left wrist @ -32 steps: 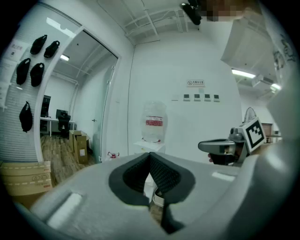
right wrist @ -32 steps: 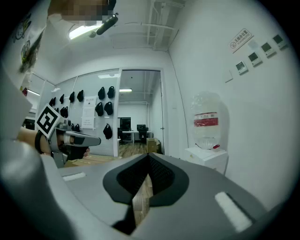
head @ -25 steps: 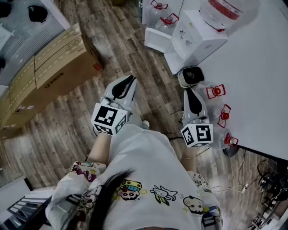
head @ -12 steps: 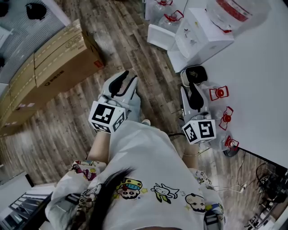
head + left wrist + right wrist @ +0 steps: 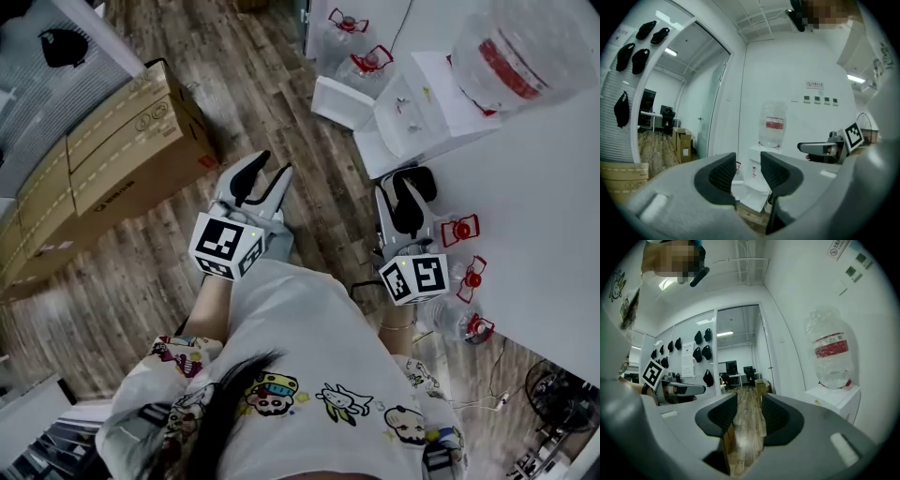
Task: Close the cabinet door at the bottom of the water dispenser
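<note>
The white water dispenser (image 5: 422, 108) stands against the wall at the upper right of the head view, with a clear bottle (image 5: 514, 45) on top. Its bottom cabinet door (image 5: 339, 97) hangs open to the left. In the left gripper view the dispenser (image 5: 757, 164) is straight ahead, beyond the jaws. My left gripper (image 5: 265, 175) is open over the wooden floor, short of the door. My right gripper (image 5: 409, 183) is open beside the dispenser's base. Both pairs of jaws have just been opening, and nothing lies between them. The right gripper view catches the bottle (image 5: 830, 352) at its right.
Large cardboard boxes (image 5: 112, 150) lie on the floor to the left. Spare water bottles with red caps (image 5: 464, 230) line the white wall by my right gripper, and more (image 5: 361, 42) stand behind the dispenser. A glass partition (image 5: 708, 93) with a hat display lies further back.
Both grippers have moved forward towards the dispenser, which now sits closer in the head view. Both pairs of jaws have spread apart.
</note>
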The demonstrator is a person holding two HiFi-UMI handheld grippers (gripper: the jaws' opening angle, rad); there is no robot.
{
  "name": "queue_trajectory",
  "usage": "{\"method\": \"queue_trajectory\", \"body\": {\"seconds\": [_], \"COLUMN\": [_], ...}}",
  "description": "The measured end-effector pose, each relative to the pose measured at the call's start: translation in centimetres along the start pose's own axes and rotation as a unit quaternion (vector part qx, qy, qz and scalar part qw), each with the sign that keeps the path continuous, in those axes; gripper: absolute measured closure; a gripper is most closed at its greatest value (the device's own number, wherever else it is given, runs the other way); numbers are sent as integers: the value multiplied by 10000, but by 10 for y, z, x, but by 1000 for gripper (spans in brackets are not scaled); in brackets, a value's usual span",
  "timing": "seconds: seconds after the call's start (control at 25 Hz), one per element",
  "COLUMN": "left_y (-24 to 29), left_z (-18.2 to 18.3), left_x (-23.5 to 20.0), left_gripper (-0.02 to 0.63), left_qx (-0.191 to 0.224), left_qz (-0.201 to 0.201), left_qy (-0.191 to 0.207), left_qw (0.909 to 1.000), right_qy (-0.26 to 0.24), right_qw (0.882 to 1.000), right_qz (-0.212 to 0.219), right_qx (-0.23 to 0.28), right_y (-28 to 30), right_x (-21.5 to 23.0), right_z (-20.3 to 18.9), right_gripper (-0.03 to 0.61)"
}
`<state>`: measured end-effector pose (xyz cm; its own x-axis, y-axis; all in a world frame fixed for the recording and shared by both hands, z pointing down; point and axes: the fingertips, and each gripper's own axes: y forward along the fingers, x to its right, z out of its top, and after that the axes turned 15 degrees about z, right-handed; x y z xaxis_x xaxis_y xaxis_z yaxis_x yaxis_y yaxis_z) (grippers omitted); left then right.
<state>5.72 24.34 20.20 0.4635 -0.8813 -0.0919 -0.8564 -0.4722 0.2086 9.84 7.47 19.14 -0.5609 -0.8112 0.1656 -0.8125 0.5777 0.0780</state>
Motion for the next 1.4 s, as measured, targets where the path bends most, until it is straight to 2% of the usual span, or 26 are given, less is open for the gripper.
{"method": "queue_trajectory", "body": {"seconds": [0.36, 0.72, 1.08, 1.4], "left_y": [75, 101, 140, 230], "left_z": [22, 21, 15, 34], "left_x": [-90, -154, -179, -187], "left_gripper": [437, 428, 419, 419], "left_qx": [-66, -168, -283, -298], "left_qz": [-141, -85, 14, -278], "left_qy": [74, 125, 67, 178], "left_qw": [9999, 9997, 9996, 9990], "right_qy": [9, 148, 476, 601], "right_qw": [10000, 9993, 9979, 9958], "right_qz": [-79, -332, -435, -691], "right_qx": [-41, 39, -28, 24], "right_y": [116, 170, 193, 240], "right_x": [27, 42, 79, 151], "right_z": [15, 16, -6, -1], "right_gripper": [414, 405, 388, 388]}}
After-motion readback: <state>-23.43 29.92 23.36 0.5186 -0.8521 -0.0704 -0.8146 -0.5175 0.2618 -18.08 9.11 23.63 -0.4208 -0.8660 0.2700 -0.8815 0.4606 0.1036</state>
